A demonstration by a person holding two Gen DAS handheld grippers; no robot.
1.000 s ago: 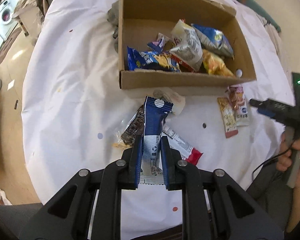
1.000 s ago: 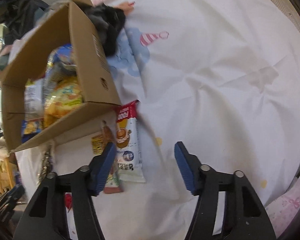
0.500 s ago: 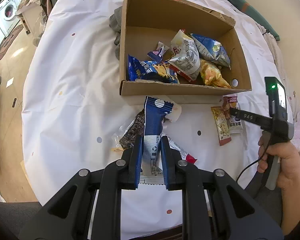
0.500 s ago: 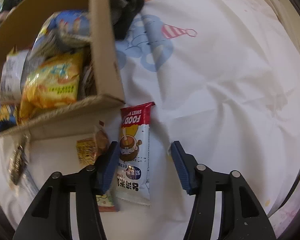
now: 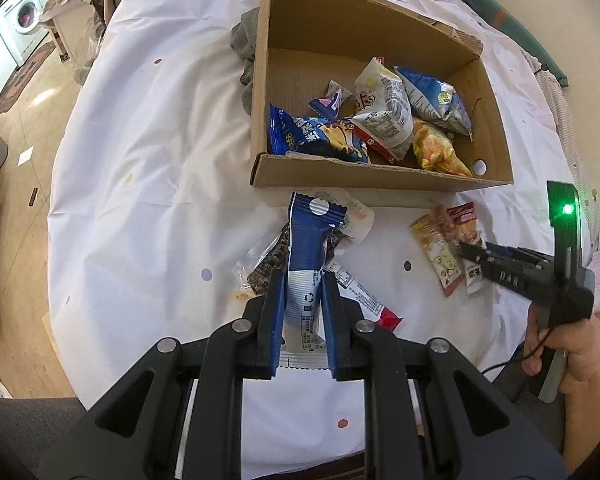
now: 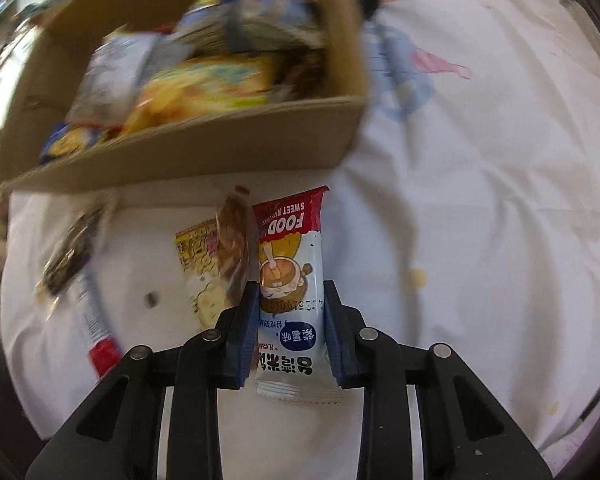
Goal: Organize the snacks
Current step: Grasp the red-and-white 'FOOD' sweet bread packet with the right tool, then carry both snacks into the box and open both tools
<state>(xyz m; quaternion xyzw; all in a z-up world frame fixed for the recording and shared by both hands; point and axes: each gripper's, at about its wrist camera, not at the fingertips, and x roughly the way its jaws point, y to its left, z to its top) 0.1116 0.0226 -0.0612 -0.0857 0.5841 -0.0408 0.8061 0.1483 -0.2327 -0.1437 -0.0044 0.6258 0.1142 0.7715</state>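
My left gripper point(image 5: 302, 280) is shut on a blue and silver snack packet point(image 5: 308, 248), held above the white cloth in front of the cardboard box point(image 5: 380, 180). The box holds several snack bags. My right gripper point(image 6: 290, 292) has closed onto a red and white "FOOD" snack bar point(image 6: 292, 280) lying on the cloth right of the box front point(image 6: 180, 156). A yellow packet point(image 6: 198, 264) lies beside it. The right gripper also shows in the left wrist view point(image 5: 466, 250), over those packets point(image 5: 440, 248).
Loose snacks lie under my left gripper: a dark bar point(image 5: 268, 264), a red-ended bar point(image 5: 368, 304) and a white wrapper point(image 5: 356, 216). A grey cloth point(image 5: 246, 52) lies left of the box. The table edge drops to the floor at left.
My right gripper moved in over the FOOD bar and its fingers closed from wide open onto it. My left gripper kept its grip on the blue packet.
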